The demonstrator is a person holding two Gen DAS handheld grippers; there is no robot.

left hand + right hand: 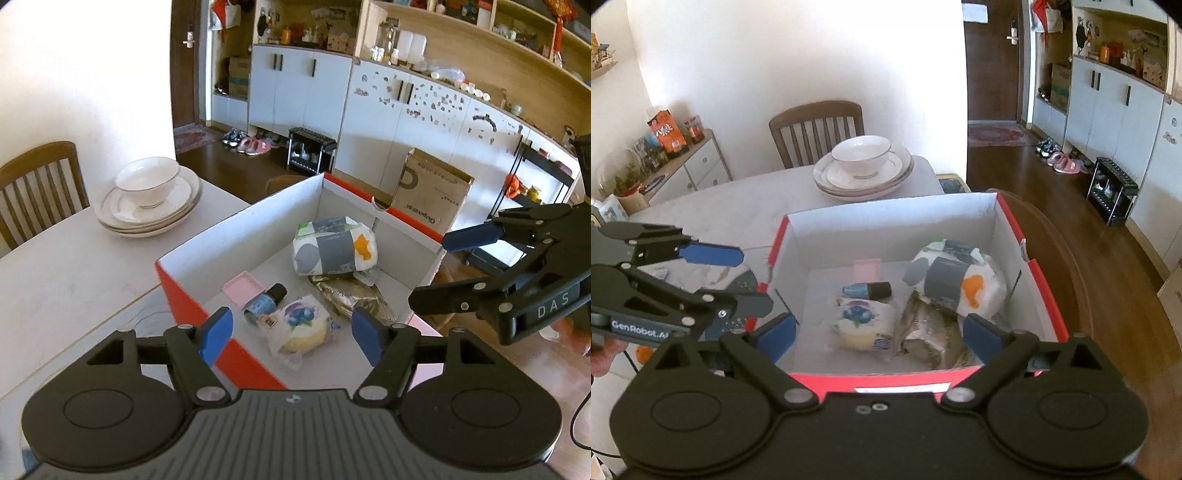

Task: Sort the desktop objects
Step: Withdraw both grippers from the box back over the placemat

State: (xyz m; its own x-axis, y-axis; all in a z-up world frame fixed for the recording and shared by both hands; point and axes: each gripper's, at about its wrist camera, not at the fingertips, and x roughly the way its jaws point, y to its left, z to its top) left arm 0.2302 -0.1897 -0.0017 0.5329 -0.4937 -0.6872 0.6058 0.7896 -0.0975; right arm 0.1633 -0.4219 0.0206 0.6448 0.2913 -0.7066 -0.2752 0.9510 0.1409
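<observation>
A red box [177, 291] [1049, 295] with white inner walls stands on the table. It holds a patterned tissue pack [334, 249] [956, 280], a small blue bottle [264, 303] [866, 290], a pink card [243, 288] [866, 268], a wrapped bun with a blue print [301, 326] [864, 323] and a crinkled gold packet [351, 295] [923, 332]. My left gripper [291, 338] [738, 278] hangs open above the box's near left side, nothing between its blue pads. My right gripper [881, 334] [430, 269] is open over the near wall, holding nothing.
A white bowl on stacked plates [147, 199] [862, 168] sits at the table's far end, with a wooden chair [40, 181] [816, 129] behind it. A cardboard carton [432, 195] stands on the floor beyond the box. White cabinets [406, 110] line the far wall.
</observation>
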